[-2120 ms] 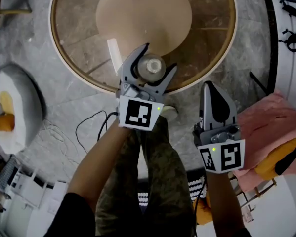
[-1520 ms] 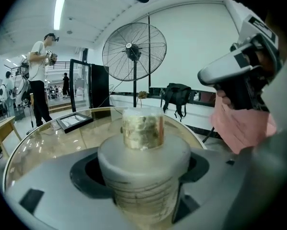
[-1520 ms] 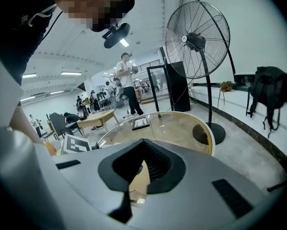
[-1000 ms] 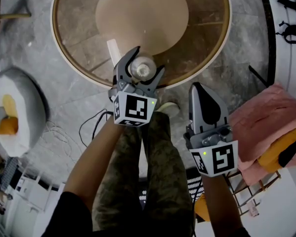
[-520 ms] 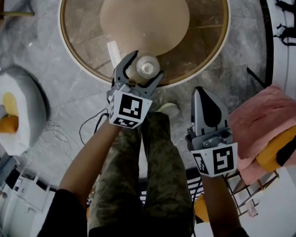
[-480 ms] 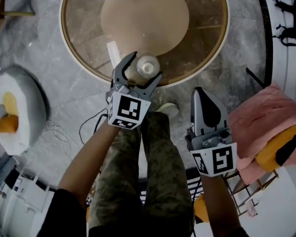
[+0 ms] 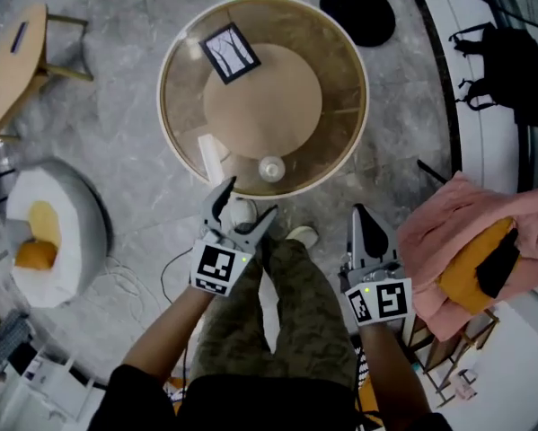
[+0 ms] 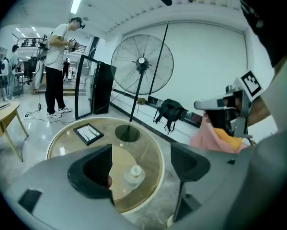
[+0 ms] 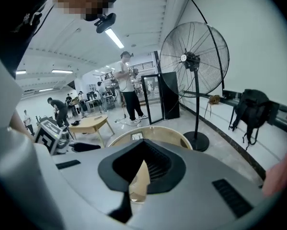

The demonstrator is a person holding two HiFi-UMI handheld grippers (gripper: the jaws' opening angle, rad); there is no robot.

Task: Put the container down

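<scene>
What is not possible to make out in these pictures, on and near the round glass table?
1. Small clear container: its contents are too small to tell in the head view; the shut right gripper blocks it in the right gripper view.
2. Black-framed flat panel: its surface is too small to read, head view.
3. Yellow object: partly wrapped by the pink cloth, head view.

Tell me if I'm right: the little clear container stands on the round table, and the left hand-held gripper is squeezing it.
Wrong about squeezing. The left gripper view shows the left hand-held gripper open and apart from the clear container, which stands on the round table.
</scene>
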